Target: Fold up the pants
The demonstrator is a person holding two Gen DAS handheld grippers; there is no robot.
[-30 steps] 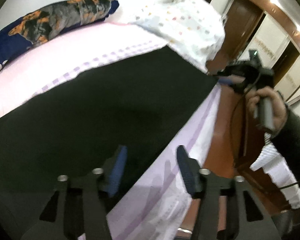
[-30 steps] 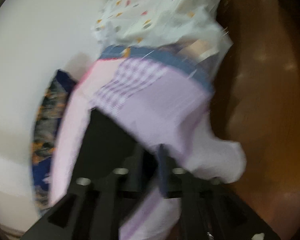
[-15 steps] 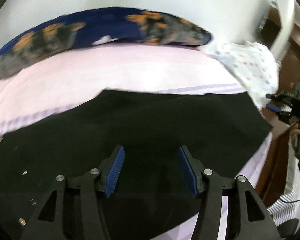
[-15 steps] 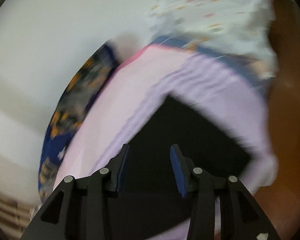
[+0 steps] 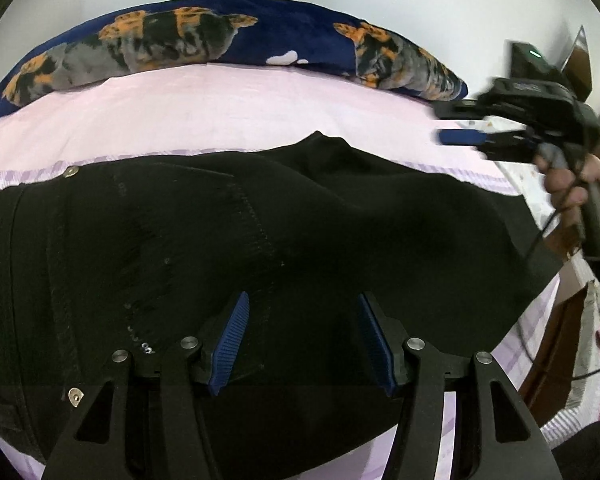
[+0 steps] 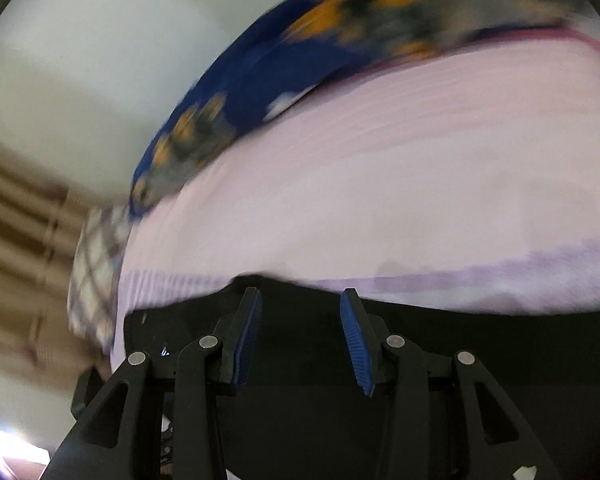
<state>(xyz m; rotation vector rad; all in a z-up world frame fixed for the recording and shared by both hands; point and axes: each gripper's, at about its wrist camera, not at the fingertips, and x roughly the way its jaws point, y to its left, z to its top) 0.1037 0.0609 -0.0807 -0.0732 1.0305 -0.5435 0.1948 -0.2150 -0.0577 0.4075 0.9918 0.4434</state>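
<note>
Black pants (image 5: pixel 260 240) lie spread across a pink bed sheet (image 5: pixel 220 112), with the waist button and seams toward the left of the left wrist view. My left gripper (image 5: pixel 302 336) hovers above the pants, open, nothing between its blue pads. My right gripper (image 5: pixel 460 128), held by a person's hand (image 5: pixel 568 184), shows at the right edge over the far side of the pants. In the blurred right wrist view the right gripper (image 6: pixel 300 336) is open above the pants (image 6: pixel 380 360) near their far edge, with nothing between its pads.
A navy pillow with orange and grey print (image 5: pixel 220 40) lies along the wall behind the sheet (image 6: pixel 380 184). The bed's right edge drops to a brown wooden floor (image 5: pixel 556 344). A checked cloth (image 6: pixel 96 264) hangs at the bed's left end.
Both views have swung from the bed's right end and the dotted blanket toward the pillow and wall. The right gripper moved in over the pants. Both stayed open.
</note>
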